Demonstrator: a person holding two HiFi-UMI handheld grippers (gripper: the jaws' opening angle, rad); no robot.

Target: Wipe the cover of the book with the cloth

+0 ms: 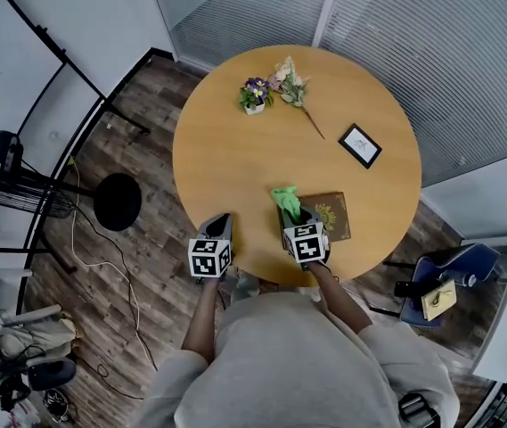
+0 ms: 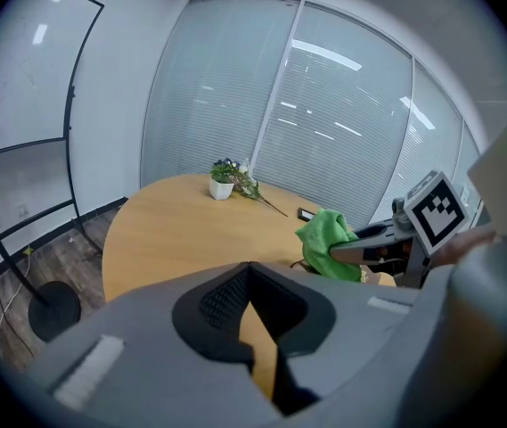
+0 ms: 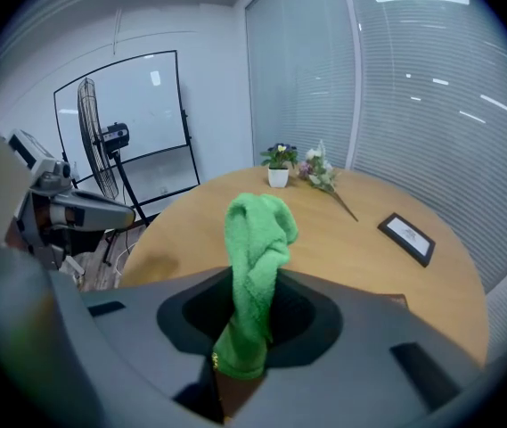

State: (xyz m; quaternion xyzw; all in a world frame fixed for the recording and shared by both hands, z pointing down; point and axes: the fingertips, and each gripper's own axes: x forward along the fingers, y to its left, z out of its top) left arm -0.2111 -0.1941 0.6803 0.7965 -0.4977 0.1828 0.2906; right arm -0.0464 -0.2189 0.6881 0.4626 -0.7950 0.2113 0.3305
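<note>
My right gripper (image 1: 296, 223) has its jaws clamped on the green cloth (image 3: 255, 257) — soft, light terry that flops over above the jaws, so I judge it will bunch unless I press it flat. My left gripper (image 1: 217, 230) hovers beside it at the near edge of the tabletop (image 1: 235, 150), jaws drawn together on nothing. The book (image 1: 335, 215) lies flat just beyond the right gripper, brown cover up. It looks stiff and likely to slide on the smooth round wood, so a corner seems worth pinning. Farther off sit a small framed picture (image 1: 360, 144) and a potted flower (image 1: 253, 96) — then window blinds (image 1: 431, 43) and plank floor (image 1: 146, 266).
</note>
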